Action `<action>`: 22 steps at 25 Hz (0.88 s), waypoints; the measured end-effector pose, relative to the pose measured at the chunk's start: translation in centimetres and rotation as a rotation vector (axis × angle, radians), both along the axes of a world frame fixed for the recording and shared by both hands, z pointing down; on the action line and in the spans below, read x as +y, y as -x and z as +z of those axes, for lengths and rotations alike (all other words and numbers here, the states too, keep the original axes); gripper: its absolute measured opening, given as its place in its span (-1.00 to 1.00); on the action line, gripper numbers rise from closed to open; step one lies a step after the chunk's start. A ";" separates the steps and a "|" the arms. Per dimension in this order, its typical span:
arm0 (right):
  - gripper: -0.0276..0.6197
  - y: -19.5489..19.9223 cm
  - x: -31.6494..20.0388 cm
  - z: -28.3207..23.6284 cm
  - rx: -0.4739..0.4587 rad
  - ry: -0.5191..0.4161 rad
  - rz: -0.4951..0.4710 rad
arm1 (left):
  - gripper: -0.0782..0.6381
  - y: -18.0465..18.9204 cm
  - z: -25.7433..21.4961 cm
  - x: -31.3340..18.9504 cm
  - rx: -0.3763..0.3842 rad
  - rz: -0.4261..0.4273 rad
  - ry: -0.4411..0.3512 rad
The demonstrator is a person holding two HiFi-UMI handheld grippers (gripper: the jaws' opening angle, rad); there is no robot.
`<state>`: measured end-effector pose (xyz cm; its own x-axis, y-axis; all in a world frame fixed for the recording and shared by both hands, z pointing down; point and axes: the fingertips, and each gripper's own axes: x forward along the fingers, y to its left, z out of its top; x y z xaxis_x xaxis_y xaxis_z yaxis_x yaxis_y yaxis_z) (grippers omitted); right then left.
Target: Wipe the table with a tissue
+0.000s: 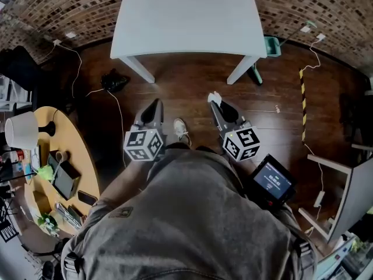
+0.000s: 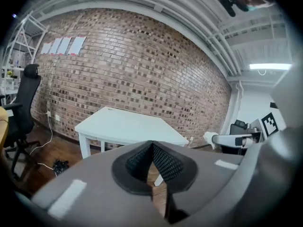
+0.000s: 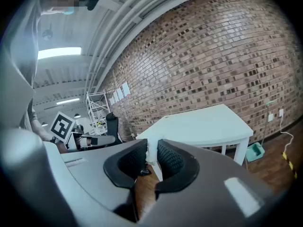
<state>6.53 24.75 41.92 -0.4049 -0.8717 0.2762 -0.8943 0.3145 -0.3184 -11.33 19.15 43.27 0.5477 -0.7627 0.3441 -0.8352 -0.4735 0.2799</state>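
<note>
Right gripper (image 1: 217, 105) jaws clamped on a white tissue (image 1: 214, 97), left gripper (image 1: 154, 105) jaws pressed together with nothing between, both side by side over the wood floor (image 1: 192, 83) in front of the white table (image 1: 186, 16), tissue not touching the table.

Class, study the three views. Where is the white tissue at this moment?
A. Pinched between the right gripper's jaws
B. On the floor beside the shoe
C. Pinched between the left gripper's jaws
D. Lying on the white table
A: in the right gripper view, the tissue sits clamped in the right gripper. The left gripper has its jaws together on nothing, and the white table is bare.
</note>
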 end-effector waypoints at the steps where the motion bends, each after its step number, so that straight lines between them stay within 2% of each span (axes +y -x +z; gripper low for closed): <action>1: -0.69 0.3 -1.0 -0.1 0.003 0.001 0.003 | -0.78 0.2 0.0 -0.9 0.003 0.004 0.002; 14: -0.68 3.6 -10.4 0.3 0.017 0.021 0.058 | -0.78 2.9 0.2 -10.6 0.016 0.074 0.016; 22: -0.68 2.5 -14.8 0.7 0.015 0.026 0.049 | -0.78 1.2 0.8 -14.7 0.005 0.088 0.029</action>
